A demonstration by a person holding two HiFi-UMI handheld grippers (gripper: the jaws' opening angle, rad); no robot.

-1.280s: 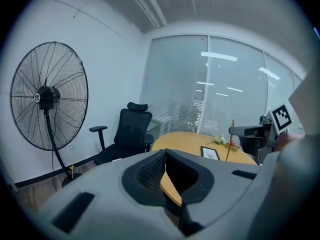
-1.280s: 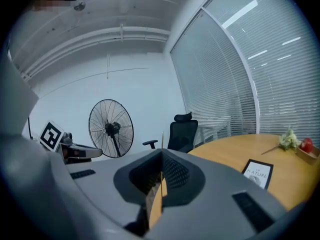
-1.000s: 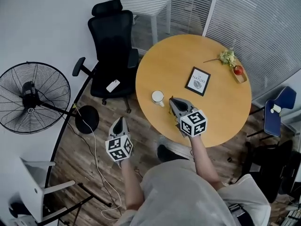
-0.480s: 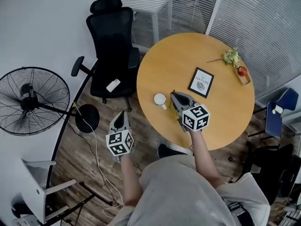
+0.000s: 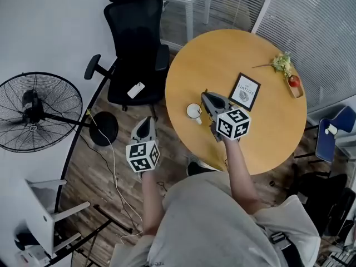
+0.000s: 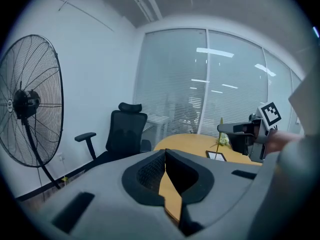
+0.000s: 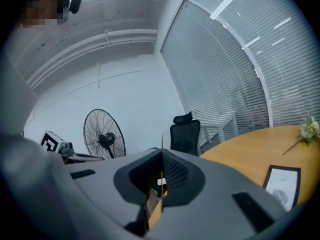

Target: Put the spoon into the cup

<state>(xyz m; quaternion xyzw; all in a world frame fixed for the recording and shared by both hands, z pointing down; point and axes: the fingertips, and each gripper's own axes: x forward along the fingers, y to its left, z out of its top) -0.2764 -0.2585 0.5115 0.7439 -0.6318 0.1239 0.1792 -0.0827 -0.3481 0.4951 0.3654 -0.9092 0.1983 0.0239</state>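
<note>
Two grippers, only one busy. Right gripper (image 5: 206,96) clamped on the spoon (image 7: 161,140), jaws pinched tight on a thin gold stem. Long axis straight up in the right gripper view, running along the seam between the jaws and poking out past the tips toward the top of frame. Same story from the left gripper view: upright gold sliver right of centre. Can't tell which end is the bowl, too skinny and partly buried in the jaws. Held up over the table (image 5: 267,132), not in the cup (image 5: 194,111).

Cup white, upright, mouth up, sitting near the table's left edge in the head view, just left of the right gripper's tips and apart from them. Tight on that side: table rim right there, then floor and a black office chair (image 5: 136,43) toward upper left. Plenty of bare wood to the right and below, though. Nearest clutter a framed picture (image 5: 245,92) up and right of the gripper, plus a flower sprig (image 5: 285,64) way off near the right edge.

Left gripper (image 5: 147,121) closed on nothing, pads touching, hanging off the table at lower left of the cup, over the wood floor, well apart from it. Big fan (image 5: 39,113) at far left of frame.
</note>
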